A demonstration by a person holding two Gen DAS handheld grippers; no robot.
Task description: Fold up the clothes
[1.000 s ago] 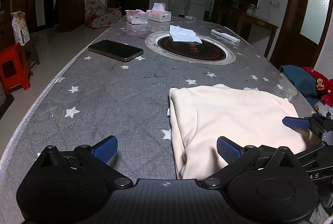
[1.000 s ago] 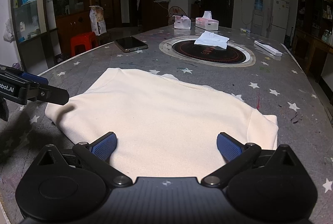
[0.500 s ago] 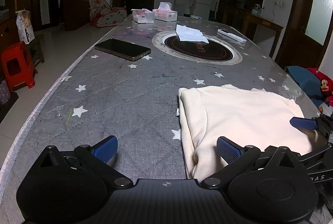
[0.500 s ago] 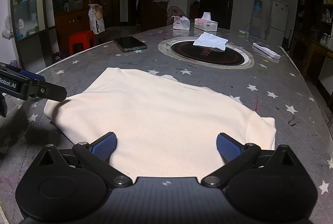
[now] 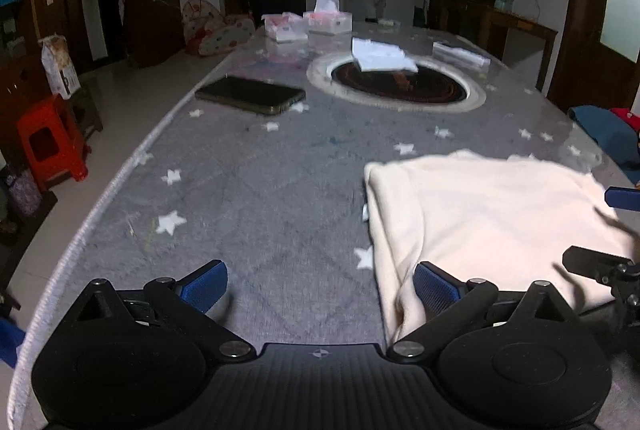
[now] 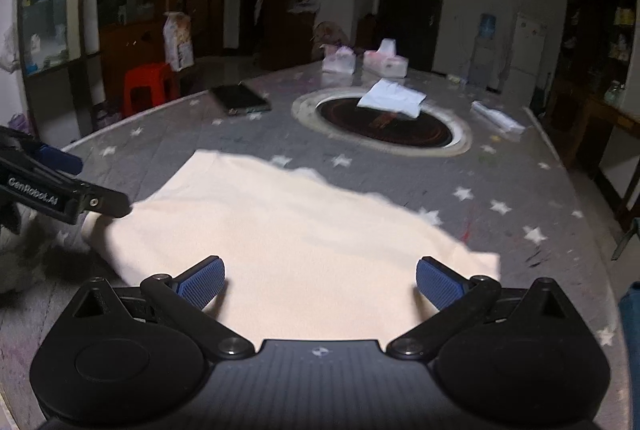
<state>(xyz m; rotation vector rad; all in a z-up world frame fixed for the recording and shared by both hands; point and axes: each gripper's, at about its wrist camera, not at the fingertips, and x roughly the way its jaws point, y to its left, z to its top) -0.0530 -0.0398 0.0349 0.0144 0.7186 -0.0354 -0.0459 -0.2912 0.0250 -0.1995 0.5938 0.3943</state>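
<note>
The cream garment [image 6: 280, 230] lies on the star-print tablecloth [image 5: 260, 198] at the near end of the table, already doubled over into a broad, roughly rectangular slab, with a thick rounded fold showing down its left side in the left wrist view. The left gripper [image 5: 320, 282] hovers low at that folded edge, jaws spread wide with nothing between them, one blue pad over bare cloth and the other just at the garment's near-left corner. The right gripper [image 6: 318, 280] is also wide open and empty, poised over the near edge of the garment with both pads above the fabric. So my read: at least one fold is in, the piece looks tidy but large, and there may be one more fold to halve it, or this could be the release after the last one; I can't tell which. Further up the table, the phone [image 5: 250, 95], the tissue boxes [image 5: 308, 24] and the white cloth [image 6: 392, 97] on the round inset hob sit well apart from the work.
</note>
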